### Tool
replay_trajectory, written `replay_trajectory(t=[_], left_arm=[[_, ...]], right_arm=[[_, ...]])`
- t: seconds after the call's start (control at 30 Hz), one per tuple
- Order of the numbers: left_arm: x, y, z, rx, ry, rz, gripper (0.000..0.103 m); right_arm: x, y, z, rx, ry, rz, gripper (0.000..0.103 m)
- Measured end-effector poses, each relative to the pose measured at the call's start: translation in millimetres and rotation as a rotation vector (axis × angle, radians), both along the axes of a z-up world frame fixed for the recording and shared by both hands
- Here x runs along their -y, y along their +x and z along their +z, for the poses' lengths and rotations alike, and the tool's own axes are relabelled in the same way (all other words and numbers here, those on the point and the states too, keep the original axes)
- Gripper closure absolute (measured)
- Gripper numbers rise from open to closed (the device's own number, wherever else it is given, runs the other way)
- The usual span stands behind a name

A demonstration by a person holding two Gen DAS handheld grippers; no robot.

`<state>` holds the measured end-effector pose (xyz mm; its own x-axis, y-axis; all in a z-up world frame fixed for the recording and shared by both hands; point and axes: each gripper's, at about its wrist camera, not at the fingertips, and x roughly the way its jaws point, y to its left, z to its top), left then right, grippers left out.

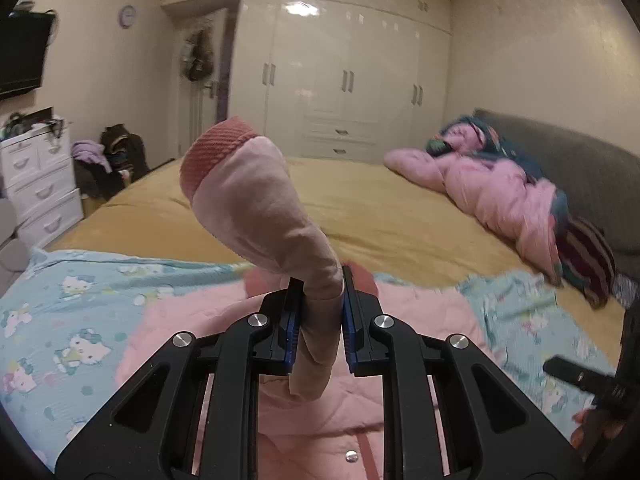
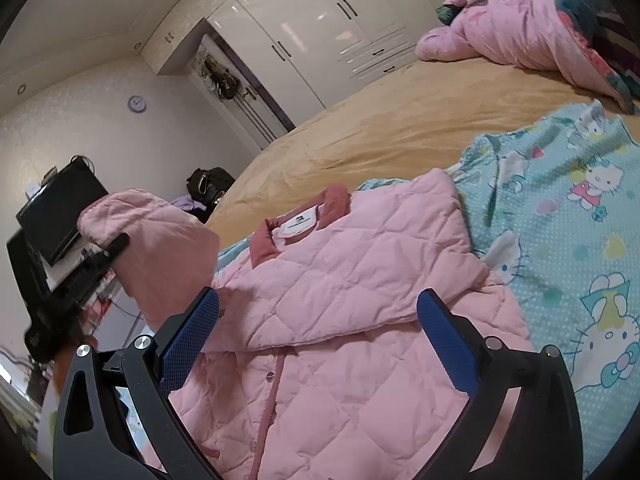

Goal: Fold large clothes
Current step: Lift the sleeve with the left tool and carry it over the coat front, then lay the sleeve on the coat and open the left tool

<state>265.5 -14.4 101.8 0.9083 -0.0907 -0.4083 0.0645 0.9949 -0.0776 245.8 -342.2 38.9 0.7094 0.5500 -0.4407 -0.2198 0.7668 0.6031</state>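
Above bed, left gripper (image 1: pixel 318 300) pinching sleeve (image 1: pixel 256 208)

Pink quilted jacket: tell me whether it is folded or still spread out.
Partly folded. One sleeve lies across the pink quilted jacket; the left gripper holds the other sleeve lifted above it.

The left wrist camera is looking forward and slightly down along the left gripper (image 1: pixel 318 300), sitting close over the pink jacket (image 1: pixel 320 420) and facing across the bed (image 1: pixel 400 208) toward the wardrobe (image 1: pixel 344 68). The right wrist camera is tilting, looking along the right gripper (image 2: pixel 318 320) from just above the same jacket. Both views are sharing the jacket, the cartoon-print sheet (image 2: pixel 560 240), the bed, the wardrobe and the wall clock (image 1: pixel 128 16).
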Motion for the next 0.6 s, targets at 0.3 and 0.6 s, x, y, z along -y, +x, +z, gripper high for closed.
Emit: replay_trajectory(t=[0.3, 0.6], left_arm=[[43.3, 18.1, -53.1, -0.097, 0.122, -0.122, 0.092], [76.2, 13.8, -100.1, -0.148, 0.242, -0.239, 0.088]], right_arm=[[10.9, 5.1, -14.3, -0.043, 0.016, -0.021, 0.004], [13.9, 9.2, -21.6, -0.074, 0.007, -0.048, 0.004]])
